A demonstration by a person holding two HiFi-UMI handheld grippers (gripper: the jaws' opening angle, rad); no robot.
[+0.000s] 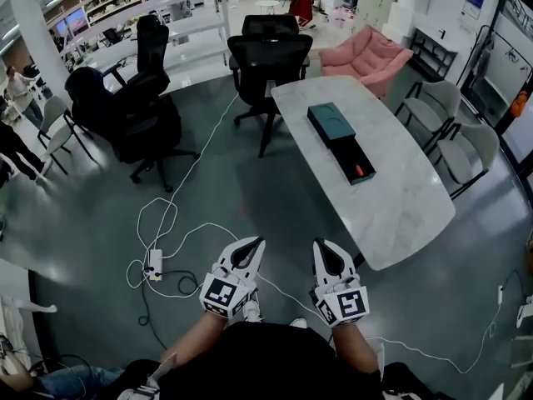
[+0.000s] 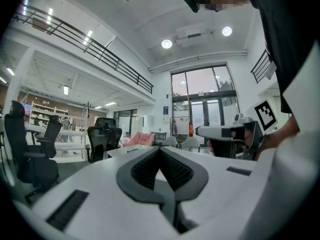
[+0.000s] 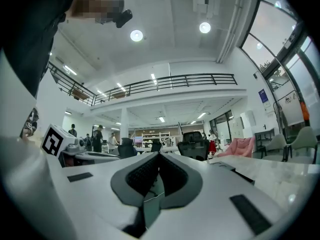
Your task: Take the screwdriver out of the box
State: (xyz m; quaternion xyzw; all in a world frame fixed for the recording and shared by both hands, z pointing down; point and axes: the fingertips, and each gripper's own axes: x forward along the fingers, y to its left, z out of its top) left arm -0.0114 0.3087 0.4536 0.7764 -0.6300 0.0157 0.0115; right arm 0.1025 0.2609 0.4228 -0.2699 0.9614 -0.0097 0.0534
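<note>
Holding left gripper [image 1: 252,245] and right gripper [image 1: 326,244] side by side, well short of the table [image 1: 400,215], off its near rounded corner, both pointing about level. Checked each gripper view: both pairs of fingers pressed together tip to tip, nothing clamped in either. Spotted the box [image 1: 353,158] mid-table, a dark open tray, teal lid [image 1: 331,122] laid end to end with it toward the table's far end. Made out a small orange-red piece at the tray's near end, probably the screwdriver [image 1: 359,171] or its handle; too small from here to read the shaft or which way the tip points. Placing the box ahead of the fingers and off to their right, past the table's near edge, so right gripper nearer than left. Reading the tray's long axis as running along the table's length, slanting from far left to near right; assuming the tool lies along that same line. Judging the task not yet begun: need to close up on the table, part the right fingers, then come down across that long axis rather than along it.
</note>
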